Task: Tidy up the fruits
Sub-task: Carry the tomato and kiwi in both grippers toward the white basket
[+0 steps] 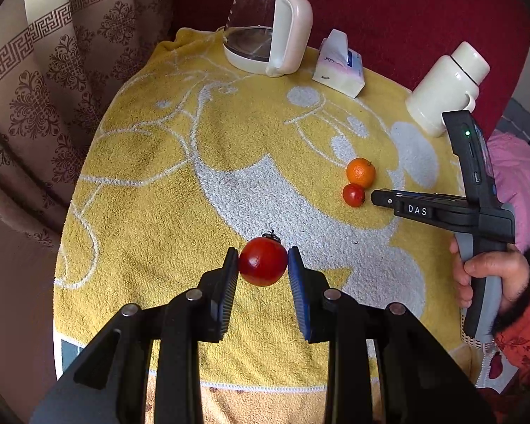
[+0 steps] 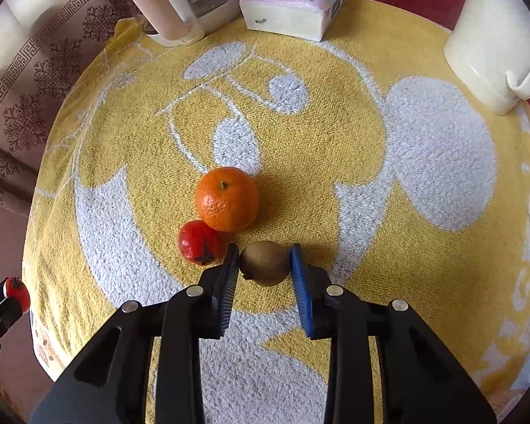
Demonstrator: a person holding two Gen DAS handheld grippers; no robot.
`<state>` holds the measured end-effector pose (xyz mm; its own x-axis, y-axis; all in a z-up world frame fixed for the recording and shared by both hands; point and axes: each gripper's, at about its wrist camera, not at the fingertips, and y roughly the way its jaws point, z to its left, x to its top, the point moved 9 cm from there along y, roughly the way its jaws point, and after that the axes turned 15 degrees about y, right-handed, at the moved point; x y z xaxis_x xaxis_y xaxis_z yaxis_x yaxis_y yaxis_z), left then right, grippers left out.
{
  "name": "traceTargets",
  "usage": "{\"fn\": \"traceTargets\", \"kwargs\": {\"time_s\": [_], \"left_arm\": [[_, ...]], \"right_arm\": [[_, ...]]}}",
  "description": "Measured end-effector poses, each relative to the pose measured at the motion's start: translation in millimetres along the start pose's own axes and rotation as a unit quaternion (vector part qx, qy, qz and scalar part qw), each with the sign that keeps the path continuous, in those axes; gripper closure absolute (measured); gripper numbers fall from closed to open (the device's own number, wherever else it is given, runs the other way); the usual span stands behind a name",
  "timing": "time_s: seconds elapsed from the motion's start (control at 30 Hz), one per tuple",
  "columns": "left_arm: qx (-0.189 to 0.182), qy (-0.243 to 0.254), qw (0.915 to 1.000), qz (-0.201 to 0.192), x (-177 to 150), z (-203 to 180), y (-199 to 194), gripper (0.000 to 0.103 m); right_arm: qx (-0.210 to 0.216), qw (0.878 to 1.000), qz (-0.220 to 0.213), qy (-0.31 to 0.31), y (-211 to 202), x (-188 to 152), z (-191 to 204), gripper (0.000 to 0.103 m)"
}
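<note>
Both hand-held grippers are clamped: the left gripper (image 1: 263,261) on a round red tomato (image 1: 262,260), the right gripper (image 2: 265,263) on a fuzzy brown kiwi (image 2: 265,263), at five o'clock of a dimpled orange mandarin (image 2: 227,198) and a small red tomato (image 2: 198,242) already grouped together; both fruits await placing.

The left wrist view sits just behind its own black two-finger gripper (image 1: 263,265) and looks steeply down along the fingers onto a yellow terry towel with a white cartoon print (image 1: 152,212). It stands fairly high, so most of the table shows, from the glass kettle with a cream handle (image 1: 265,24) at the far edge to the other black handheld gripper (image 1: 374,198) at the right.

The right wrist view looks down the same way past its own gripper (image 2: 265,265) but from nearer the cloth.

Both views share the round orange mandarin (image 1: 361,172) (image 2: 227,198), the small red tomato touching it (image 1: 353,195) (image 2: 198,242), the tissue pack (image 1: 339,65) (image 2: 293,9) and the kettle.
</note>
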<state>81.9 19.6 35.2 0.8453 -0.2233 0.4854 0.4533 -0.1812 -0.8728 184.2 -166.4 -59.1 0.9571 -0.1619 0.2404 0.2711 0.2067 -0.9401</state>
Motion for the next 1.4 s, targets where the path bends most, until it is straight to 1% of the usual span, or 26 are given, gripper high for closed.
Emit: {"fn": "traceTargets", "kwargs": {"time_s": [0.3,0.43,0.57,0.83,0.93,1.13,1.4], "left_arm": [[-0.002,0.008,0.9998,-0.02,8,-11,-13,0.074],[-0.005,0.015,0.9995,-0.028,11,-19,-19,0.074],[-0.008,0.027,0.999,-0.036,15,-31,-24,0.074],[-0.007,0.054,0.9973,-0.049,23,-55,-35,0.074],[0.004,0.074,0.9956,-0.057,26,-63,-42,0.074],[0.0,0.097,0.9928,-0.071,35,-79,-51,0.074],[-0.007,0.123,0.9894,-0.077,43,-98,-53,0.074]], "right_arm": [[0.038,0.999,-0.025,0.011,-51,-21,7,0.073],[0.052,0.998,-0.038,0.028,-76,-33,1,0.073],[0.061,0.996,-0.051,0.047,-98,-45,-13,0.073],[0.071,0.991,-0.08,0.075,-131,-58,-35,0.073],[0.076,0.989,-0.093,0.083,-144,-61,-40,0.073],[0.08,0.986,-0.111,0.092,-162,-68,-48,0.073],[0.079,0.982,-0.129,0.111,-180,-75,-62,0.073]]}}
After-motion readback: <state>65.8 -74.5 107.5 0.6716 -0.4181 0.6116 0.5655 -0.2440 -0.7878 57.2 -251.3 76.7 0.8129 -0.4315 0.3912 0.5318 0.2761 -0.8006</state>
